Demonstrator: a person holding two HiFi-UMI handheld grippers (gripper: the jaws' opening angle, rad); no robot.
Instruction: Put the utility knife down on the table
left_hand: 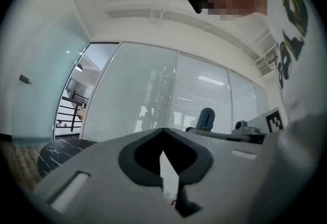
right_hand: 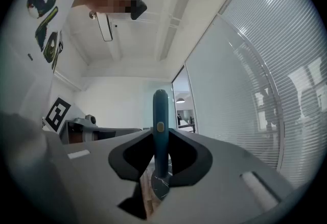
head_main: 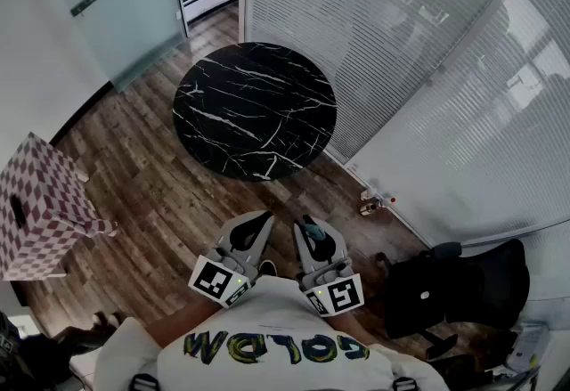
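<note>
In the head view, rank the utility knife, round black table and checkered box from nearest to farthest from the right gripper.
1. utility knife, held in the right gripper itself.
2. round black table, ahead on the floor.
3. checkered box, far left.

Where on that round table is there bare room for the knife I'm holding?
The top of the black marble table is all bare, from near rim to far rim. Crowding is only on the floor around it: checkered box at left, black chair at right.

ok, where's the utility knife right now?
The utility knife is clamped in the right gripper, lower centre of the head view, beside the left gripper, short of the round black table.
</note>
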